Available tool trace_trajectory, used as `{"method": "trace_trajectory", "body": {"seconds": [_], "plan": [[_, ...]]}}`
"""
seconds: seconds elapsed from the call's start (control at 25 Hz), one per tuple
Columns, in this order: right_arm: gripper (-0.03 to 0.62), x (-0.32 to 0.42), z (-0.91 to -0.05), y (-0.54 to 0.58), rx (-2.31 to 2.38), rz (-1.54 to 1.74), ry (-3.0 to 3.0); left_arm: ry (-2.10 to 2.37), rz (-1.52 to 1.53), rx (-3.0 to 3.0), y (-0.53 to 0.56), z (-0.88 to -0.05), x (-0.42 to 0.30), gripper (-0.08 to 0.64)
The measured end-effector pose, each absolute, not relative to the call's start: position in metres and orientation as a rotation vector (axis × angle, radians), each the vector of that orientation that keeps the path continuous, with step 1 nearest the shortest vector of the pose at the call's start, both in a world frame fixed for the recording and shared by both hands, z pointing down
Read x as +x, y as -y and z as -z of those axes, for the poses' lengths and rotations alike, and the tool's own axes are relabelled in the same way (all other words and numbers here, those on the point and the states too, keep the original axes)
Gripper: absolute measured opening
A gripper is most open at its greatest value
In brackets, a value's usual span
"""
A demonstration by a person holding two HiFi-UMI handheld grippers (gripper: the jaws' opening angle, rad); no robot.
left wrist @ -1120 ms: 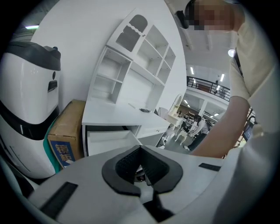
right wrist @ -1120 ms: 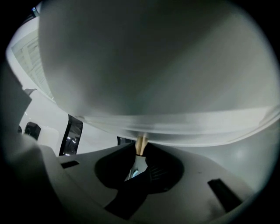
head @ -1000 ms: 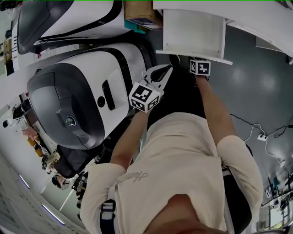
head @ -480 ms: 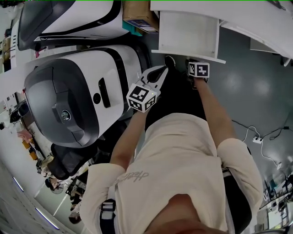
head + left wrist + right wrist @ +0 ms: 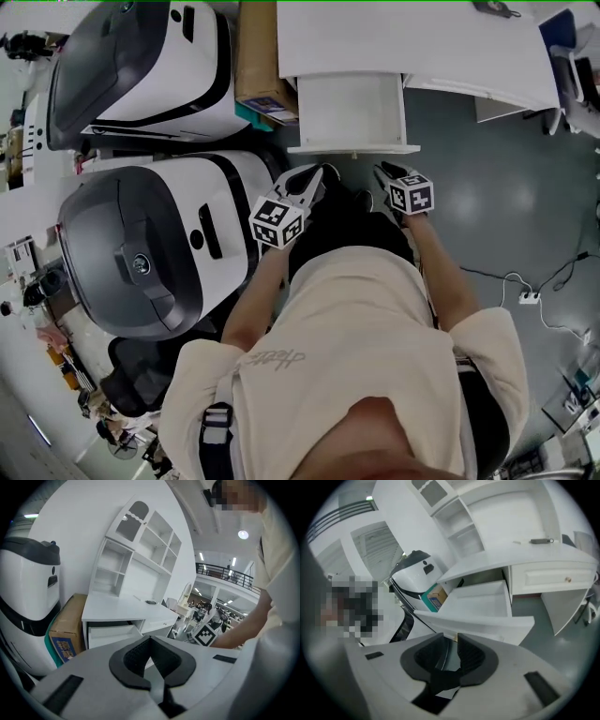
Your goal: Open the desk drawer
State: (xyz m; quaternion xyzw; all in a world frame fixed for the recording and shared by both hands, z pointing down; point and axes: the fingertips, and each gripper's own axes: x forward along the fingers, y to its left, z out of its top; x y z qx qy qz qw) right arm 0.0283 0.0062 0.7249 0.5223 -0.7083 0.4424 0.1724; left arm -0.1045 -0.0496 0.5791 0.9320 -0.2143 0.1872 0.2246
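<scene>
Right tongs (image 5: 384, 171) have lifted clear of the pulled-out drawer (image 5: 352, 112); box (image 5: 255, 56) print illegible.

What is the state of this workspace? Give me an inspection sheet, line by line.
Surface: white desk top holds a small dark object.
Job's things: white desk drawer pulled out, open.
Clutter: brown cardboard box beside the desk.
Tools: left tool shut, empty; right tool open, empty; neither touches the drawer.
Cables: white power strip with cables on the grey floor.
Surroundings: large white-and-black machines at the left; white shelf unit on the desk.
</scene>
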Motion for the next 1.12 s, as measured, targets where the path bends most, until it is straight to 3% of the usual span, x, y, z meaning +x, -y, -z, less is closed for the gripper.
{"method": "trace_trajectory", "body": {"seconds": [0.16,0.32,0.36,1.12], "plan": [[0.046,0.052,-0.676,-0.011,1.584,-1.129,2.091,0.611,-0.461,2.563,0.064,-0.569,-0.09,0.0],[0.039,0.07,-0.622,-0.021,1.686,-0.986,2.144,0.577,-0.439,2.628,0.065,-0.54,-0.072,0.0],[-0.002,0.074,-0.609,-0.022,1.706,-0.956,2.161,0.578,-0.428,2.639,0.067,-0.533,-0.069,0.0],[-0.006,0.077,-0.406,-0.005,1.836,-0.512,2.474,0.634,-0.189,2.836,0.087,-0.397,-0.08,0.0]]}}
